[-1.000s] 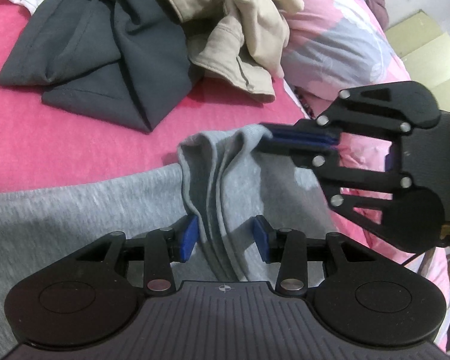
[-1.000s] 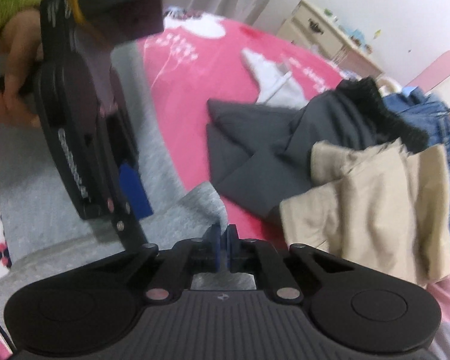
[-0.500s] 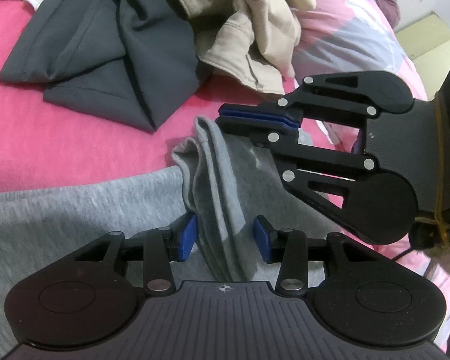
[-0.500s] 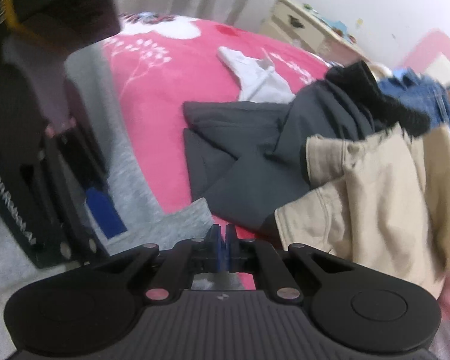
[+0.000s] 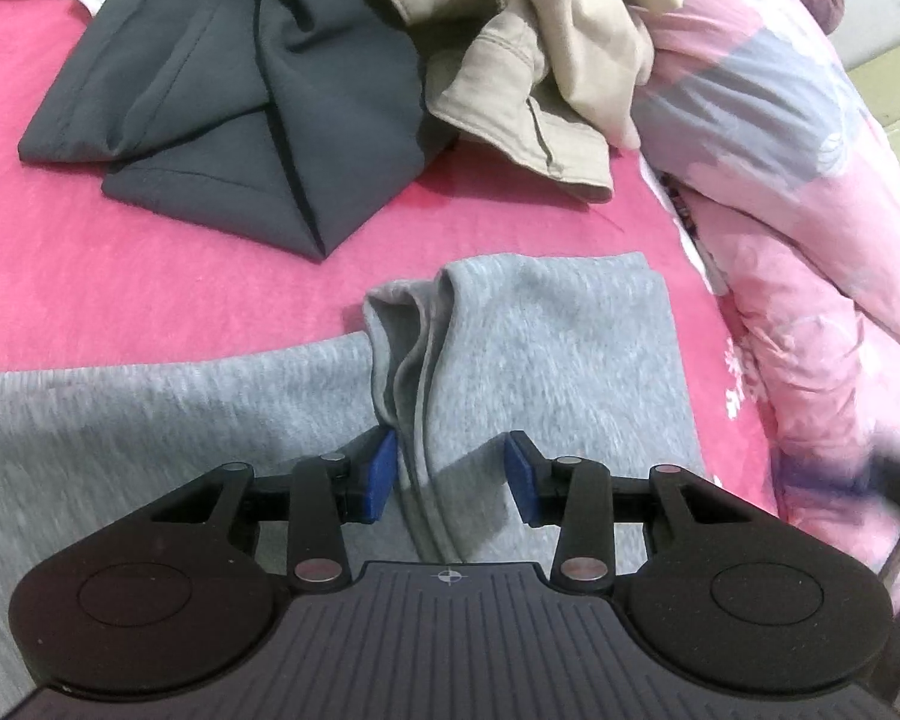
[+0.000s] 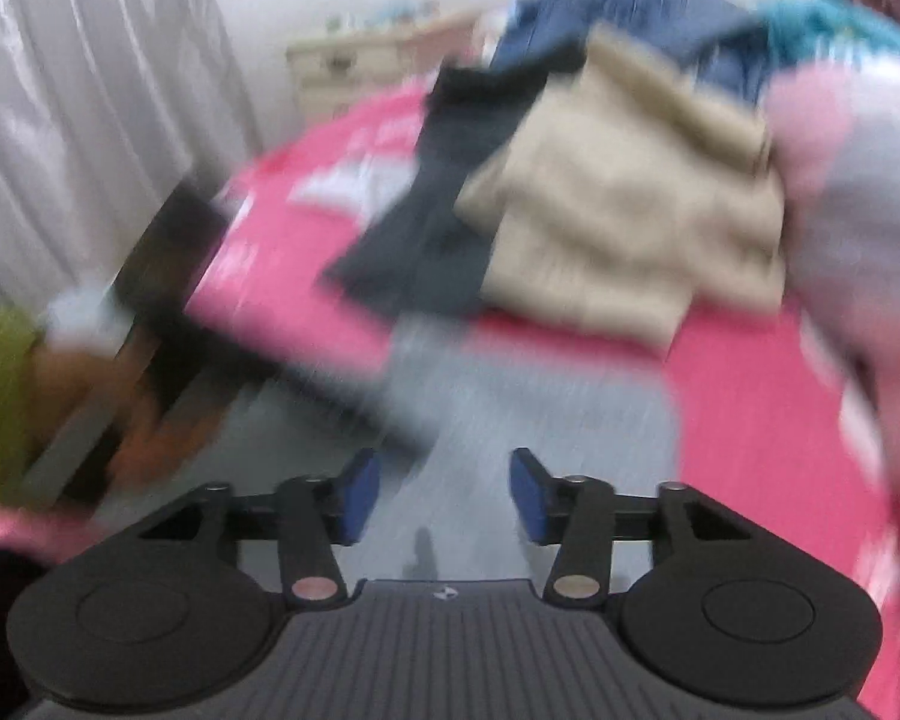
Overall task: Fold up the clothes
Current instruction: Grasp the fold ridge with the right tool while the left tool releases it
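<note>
The soft grey knit garment (image 5: 528,348) lies flat on the bright pink bed cover (image 5: 150,276), its near end folded over so that a stack of rounded fold edges rises in a ridge just ahead of the left hand-held gripper (image 5: 450,471). That gripper points down at the cloth with its blue pads a moderate way apart and narrowing slightly; the ridge of folds runs between them, close against the left pad, while the right pad stands clear of the fabric, so nothing is pinched. In the right wrist view, which is heavily smeared by motion, the same grey cloth (image 6: 528,420) shows under the right hand-held gripper (image 6: 444,495), whose jaws are opening: the blue pads stand well apart with only flat cloth seen below the gap and nothing caught in it. Beyond the grey garment on the bed lies a crumpled dark charcoal garment (image 5: 240,96), and just beside it, to the right, a rumpled beige cotton garment (image 5: 528,42) that partly overlaps it. A puffy pink and grey patterned quilt (image 5: 780,192) is heaped along the right side of the bed, next to the grey garment's far corner. At the far left of the right wrist view a hand (image 6: 90,402) in a green sleeve (image 6: 0,378) shows as a blur.
</note>
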The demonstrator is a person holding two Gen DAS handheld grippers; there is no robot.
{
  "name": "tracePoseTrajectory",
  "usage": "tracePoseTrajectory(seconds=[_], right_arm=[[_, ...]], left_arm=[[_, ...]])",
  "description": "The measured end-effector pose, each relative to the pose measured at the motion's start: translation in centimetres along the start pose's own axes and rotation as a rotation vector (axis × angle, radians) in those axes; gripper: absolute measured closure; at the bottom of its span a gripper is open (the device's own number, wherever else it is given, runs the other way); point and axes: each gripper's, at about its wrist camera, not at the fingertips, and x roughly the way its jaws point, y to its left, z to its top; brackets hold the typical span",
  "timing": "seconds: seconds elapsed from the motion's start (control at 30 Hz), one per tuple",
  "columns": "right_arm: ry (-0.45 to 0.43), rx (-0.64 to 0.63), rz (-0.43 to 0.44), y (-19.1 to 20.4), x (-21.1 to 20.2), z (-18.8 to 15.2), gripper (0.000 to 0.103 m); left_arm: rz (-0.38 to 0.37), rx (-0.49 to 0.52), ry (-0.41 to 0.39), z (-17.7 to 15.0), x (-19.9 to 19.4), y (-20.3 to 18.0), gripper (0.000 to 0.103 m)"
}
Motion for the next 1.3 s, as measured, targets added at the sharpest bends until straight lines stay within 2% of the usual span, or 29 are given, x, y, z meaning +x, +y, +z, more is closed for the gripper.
tracePoseTrajectory(seconds=[0.1, 0.2, 0.27, 0.43, 0.5, 0.53, 0.63, 0.7, 0.77, 0.9, 1.03, 1.1, 1.2, 1.3], right_arm=[[0.109, -0.1, -0.043, 4.7, 1.2, -3.3, 0.039], [0.143, -0.306, -0.166, 9.7, 3.2, -5.4, 0.034], [0.151, -0.385, -0.235, 11.8, 4.6, -6.1, 0.033], [0.205, -0.392, -0.373, 13.3, 7.9, -6.4, 0.034], [0.203, -0.402, -0.408, 13.4, 7.8, -6.3, 0.047], [0.203, -0.396, -0.414, 13.2, 7.6, -6.2, 0.048], [0.216, -0.383, -0.406, 12.8, 6.9, -6.1, 0.059], [0.224, -0.373, -0.395, 12.7, 6.5, -5.9, 0.083], [0.227, -0.361, -0.386, 12.8, 5.9, -5.7, 0.089], [0.202, -0.275, -0.367, 11.9, 3.8, -4.7, 0.092], [0.143, -0.056, -0.308, 8.3, 1.2, -3.5, 0.092], [0.131, 0.044, -0.259, 6.5, 0.5, -2.8, 0.092], [0.115, 0.111, -0.225, 5.0, -0.2, -2.4, 0.092], [0.101, 0.129, -0.206, 4.8, -0.6, -2.4, 0.092]], left_arm=[[0.008, -0.025, 0.011, 0.3, 0.1, 0.2, 0.065], [0.014, -0.063, 0.036, 1.0, 0.5, 0.5, 0.066], [0.019, -0.091, 0.056, 1.4, 0.7, 0.6, 0.067], [0.031, -0.11, 0.076, 1.8, 0.9, 0.5, 0.067], [0.027, -0.108, 0.076, 1.8, 1.0, 0.6, 0.067], [0.022, -0.107, 0.075, 1.8, 1.1, 0.6, 0.067], [0.003, -0.125, 0.07, 1.7, 1.3, 1.0, 0.065], [-0.004, -0.143, 0.064, 1.7, 1.5, 1.1, 0.062], [0.003, -0.147, 0.054, 1.5, 1.5, 0.8, 0.061], [0.031, -0.132, 0.038, 1.1, 1.3, 0.1, 0.061], [0.028, -0.167, 0.05, 1.0, 0.9, 0.2, 0.06], [0.024, -0.194, 0.058, 0.9, 0.6, 0.3, 0.055], [0.021, -0.207, 0.079, 0.4, 0.2, 0.3, 0.049], [0.034, -0.179, 0.103, 0.0, 0.4, -0.1, 0.048]])
